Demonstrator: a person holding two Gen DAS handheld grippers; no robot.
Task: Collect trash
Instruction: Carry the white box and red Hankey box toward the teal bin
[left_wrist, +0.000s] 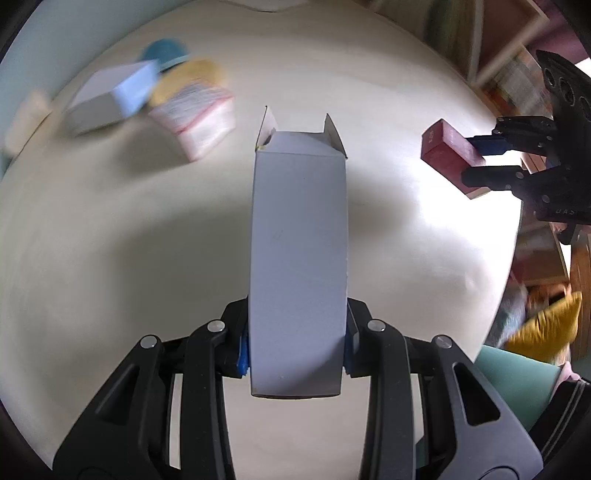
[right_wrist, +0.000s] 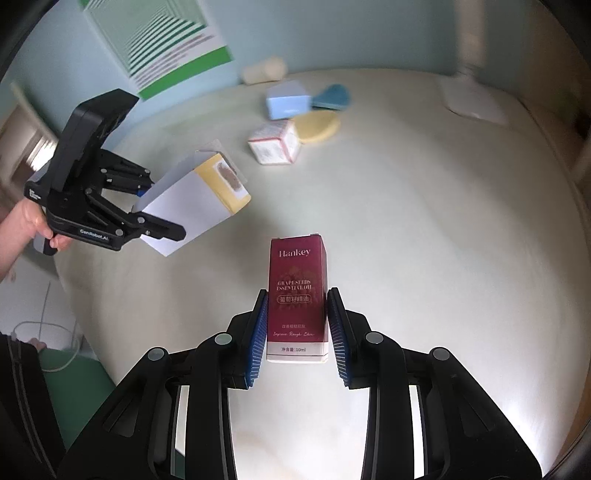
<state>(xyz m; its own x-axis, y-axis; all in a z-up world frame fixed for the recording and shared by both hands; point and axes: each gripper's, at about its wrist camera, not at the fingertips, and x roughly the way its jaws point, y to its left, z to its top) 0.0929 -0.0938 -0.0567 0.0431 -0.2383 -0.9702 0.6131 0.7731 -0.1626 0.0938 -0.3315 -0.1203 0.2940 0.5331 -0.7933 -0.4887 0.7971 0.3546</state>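
Observation:
My left gripper (left_wrist: 297, 343) is shut on a tall white carton (left_wrist: 299, 258) with its top flaps open, held above the pale round table (left_wrist: 110, 240). In the right wrist view the same white carton (right_wrist: 192, 206), which has a yellow end, sits in the left gripper (right_wrist: 162, 206) at the left. My right gripper (right_wrist: 297, 325) is shut on a small dark red box (right_wrist: 297, 295) marked Hankey. That red box (left_wrist: 448, 155) and the right gripper (left_wrist: 480, 158) show at the right of the left wrist view.
At the table's far side lie a light blue box (right_wrist: 288, 99), a white box with red edges (right_wrist: 275, 146), a yellow round pad (right_wrist: 317, 127), a teal object (right_wrist: 332, 98) and a cream roll (right_wrist: 264, 70). A white lamp base (right_wrist: 472, 99) stands far right. Shelves (left_wrist: 517, 81) stand beyond the table.

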